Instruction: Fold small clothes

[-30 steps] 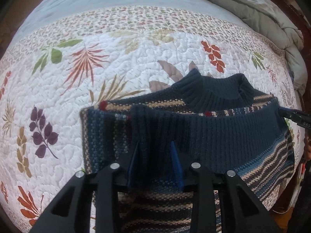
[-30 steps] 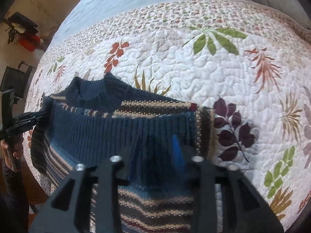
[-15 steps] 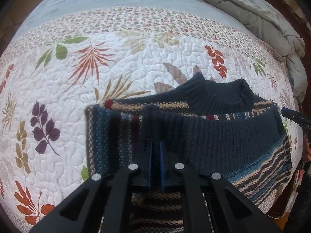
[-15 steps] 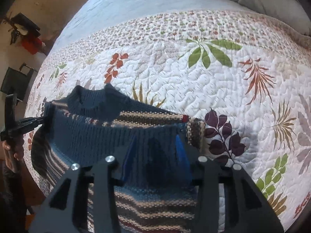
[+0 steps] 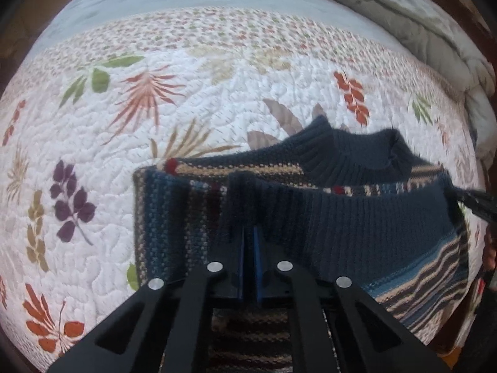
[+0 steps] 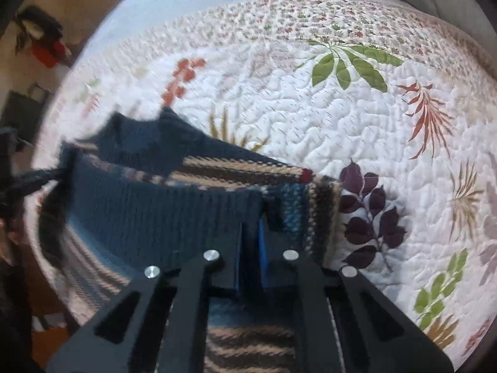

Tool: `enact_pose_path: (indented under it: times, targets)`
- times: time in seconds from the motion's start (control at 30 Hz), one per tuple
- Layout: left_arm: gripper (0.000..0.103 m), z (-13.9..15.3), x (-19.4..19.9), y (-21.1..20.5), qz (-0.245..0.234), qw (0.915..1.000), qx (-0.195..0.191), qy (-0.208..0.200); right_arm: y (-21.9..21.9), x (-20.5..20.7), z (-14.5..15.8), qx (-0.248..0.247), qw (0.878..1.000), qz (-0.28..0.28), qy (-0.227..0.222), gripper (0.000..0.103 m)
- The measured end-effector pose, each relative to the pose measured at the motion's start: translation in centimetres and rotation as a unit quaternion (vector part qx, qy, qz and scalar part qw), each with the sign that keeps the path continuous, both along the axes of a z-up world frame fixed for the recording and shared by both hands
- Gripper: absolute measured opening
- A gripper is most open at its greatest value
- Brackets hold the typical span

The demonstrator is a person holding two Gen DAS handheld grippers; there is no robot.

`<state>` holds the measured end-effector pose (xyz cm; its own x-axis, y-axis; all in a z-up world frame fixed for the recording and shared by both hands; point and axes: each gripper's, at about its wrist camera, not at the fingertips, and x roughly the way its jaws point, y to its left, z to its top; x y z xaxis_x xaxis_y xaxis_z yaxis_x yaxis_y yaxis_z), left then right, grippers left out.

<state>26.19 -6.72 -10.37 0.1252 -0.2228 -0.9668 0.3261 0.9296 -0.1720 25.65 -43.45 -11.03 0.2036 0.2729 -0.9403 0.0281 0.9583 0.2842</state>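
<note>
A dark blue knitted sweater (image 5: pixel 357 217) with tan and blue stripes lies on the bed, over a white quilt (image 5: pixel 202 93) printed with coloured leaves. It sits near the bed's near edge, collar (image 5: pixel 351 152) pointing toward the far side, where a grey duvet (image 5: pixel 435 31) is bunched up along the far edge.

The ribbed hem band is raised off the lower layers and stretched between the two tools. The left gripper (image 5: pixel 248 242) has its blue pads pressed together, pinching a fold of the ribbed band at one end of it. The right gripper (image 6: pixel 250 242) is likewise narrowed onto the knit at the other end (this view is blurred, so the finer detail of the hold is hard to read, but fabric shows between the pads).

In the left wrist view the tip of the right tool shows at the picture's right border, touching the band's end. In the right wrist view the left tool appears at the picture's left border, with part of a hand (image 6: pixel 12 233) below it. Beyond the bed's corner a few dark and red items stand on the floor, too blurred to tell apart.
</note>
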Motion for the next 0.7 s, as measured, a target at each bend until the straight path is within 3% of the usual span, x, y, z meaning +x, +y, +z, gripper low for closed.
enact_pose_path:
  times: [0.17, 0.43, 0.57, 0.7]
  targets:
    - [0.004, 2.9, 0.5, 0.8, 0.020, 0.9990, -0.025, -0.030, -1.5, -0.4, 3.1, 0.034, 0.998, -0.022, -0.042, 0.007]
    - [0.004, 5.5, 2.5, 1.8, 0.052, 0.9957, -0.044, -0.062, -2.9, 1.3, 5.7, 0.043, 0.993, -0.058, -0.090, 0.006]
    - [0.004, 4.4, 3.7, 1.7, 0.059, 0.9953, -0.024, -0.073, -3.2, 2.9, 4.9, 0.028, 0.993, -0.066, -0.094, 0.006]
    - [0.004, 0.2, 4.3, 0.7, 0.053, 0.9971, 0.027, -0.048, -2.3, 4.5, 0.9, -0.003, 0.996, -0.069, -0.047, 0.006]
